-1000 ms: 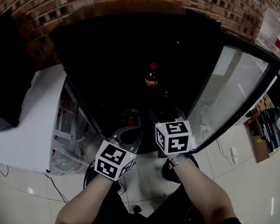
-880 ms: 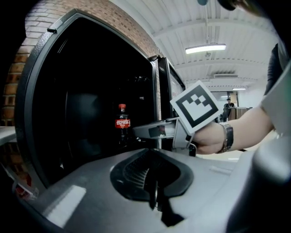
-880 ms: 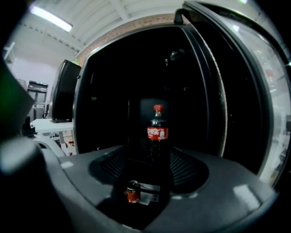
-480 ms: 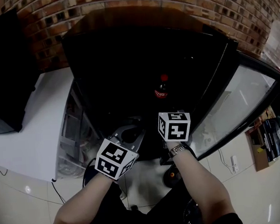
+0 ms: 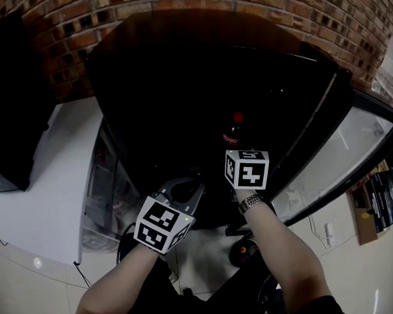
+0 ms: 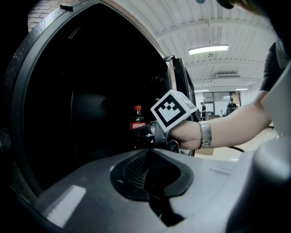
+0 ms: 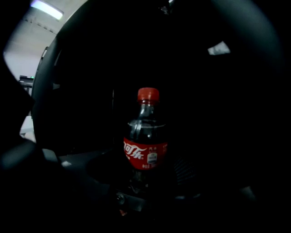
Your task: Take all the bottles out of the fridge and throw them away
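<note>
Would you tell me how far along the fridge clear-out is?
Done: the fridge door stands open. In hand: the right gripper reaches in, its jaws have just been opening, and the cola bottle stands ahead, not yet gripped. Remaining: grab it and bin it; no other bottle shows.

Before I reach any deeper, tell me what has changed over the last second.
The right gripper has pushed further into the fridge toward the cola bottle. Its jaws have just been opening, and the bottle stands ahead in line with the gap, not gripped. The left gripper crept forward slightly, still shut and empty at the fridge's lower edge. The bottle stays upright on its shelf.
</note>
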The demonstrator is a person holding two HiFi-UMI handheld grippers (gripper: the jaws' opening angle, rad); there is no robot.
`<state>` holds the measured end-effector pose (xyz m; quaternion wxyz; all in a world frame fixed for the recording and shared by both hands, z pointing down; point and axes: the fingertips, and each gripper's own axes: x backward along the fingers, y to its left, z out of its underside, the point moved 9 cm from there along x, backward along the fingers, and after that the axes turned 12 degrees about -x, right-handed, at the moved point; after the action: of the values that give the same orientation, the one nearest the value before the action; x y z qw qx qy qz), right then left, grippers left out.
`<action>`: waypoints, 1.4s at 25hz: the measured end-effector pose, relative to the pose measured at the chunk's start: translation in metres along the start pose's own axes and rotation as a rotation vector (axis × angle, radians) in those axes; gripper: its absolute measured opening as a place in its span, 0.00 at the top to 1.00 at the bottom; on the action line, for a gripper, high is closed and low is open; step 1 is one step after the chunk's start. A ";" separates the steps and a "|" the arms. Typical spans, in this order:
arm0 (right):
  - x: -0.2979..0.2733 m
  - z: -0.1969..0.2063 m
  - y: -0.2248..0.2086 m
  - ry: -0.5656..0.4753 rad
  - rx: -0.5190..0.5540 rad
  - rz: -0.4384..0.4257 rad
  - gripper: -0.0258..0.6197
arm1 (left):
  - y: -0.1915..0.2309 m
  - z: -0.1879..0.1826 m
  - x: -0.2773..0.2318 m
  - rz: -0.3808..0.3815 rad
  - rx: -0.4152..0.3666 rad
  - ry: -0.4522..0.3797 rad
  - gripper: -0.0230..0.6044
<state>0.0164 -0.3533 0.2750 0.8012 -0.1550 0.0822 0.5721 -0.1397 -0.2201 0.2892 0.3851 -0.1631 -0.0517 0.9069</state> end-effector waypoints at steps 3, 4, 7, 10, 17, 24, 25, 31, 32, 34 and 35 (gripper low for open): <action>-0.004 -0.002 0.000 -0.001 -0.004 -0.016 0.47 | 0.003 0.001 -0.003 -0.001 0.003 0.002 0.96; -0.005 -0.002 0.001 -0.002 -0.006 -0.022 0.47 | 0.003 0.002 -0.003 -0.001 0.005 0.003 0.96; -0.006 -0.002 0.000 0.001 -0.010 -0.038 0.48 | 0.003 0.003 -0.005 0.001 0.007 0.007 0.96; -0.002 -0.001 0.001 0.008 0.003 -0.056 0.49 | 0.002 0.002 -0.006 0.002 0.007 0.005 0.96; 0.019 0.004 0.011 -0.019 0.050 -0.086 0.49 | -0.004 -0.005 -0.001 -0.004 0.003 -0.009 0.96; 0.059 0.003 0.024 -0.043 0.072 -0.129 0.49 | -0.021 -0.015 0.011 -0.012 -0.005 -0.021 0.96; 0.066 0.003 0.025 -0.047 0.077 -0.132 0.49 | -0.024 -0.017 0.013 -0.013 -0.009 -0.026 0.96; 0.113 0.012 0.025 -0.060 0.083 -0.136 0.49 | -0.050 -0.029 0.025 -0.006 -0.026 -0.043 0.96; 0.121 0.014 0.024 -0.062 0.083 -0.135 0.49 | -0.056 -0.030 0.026 -0.002 -0.028 -0.045 0.96; 0.136 0.020 0.022 -0.063 0.085 -0.131 0.49 | -0.067 -0.033 0.028 0.011 -0.031 -0.048 0.96; 0.144 0.023 0.020 -0.062 0.085 -0.128 0.49 | -0.073 -0.033 0.028 0.019 -0.032 -0.050 0.96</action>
<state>0.0439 -0.2108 0.2491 0.8441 -0.1081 0.0714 0.5203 -0.0968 -0.1498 0.2667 0.3725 -0.1471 -0.0745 0.9133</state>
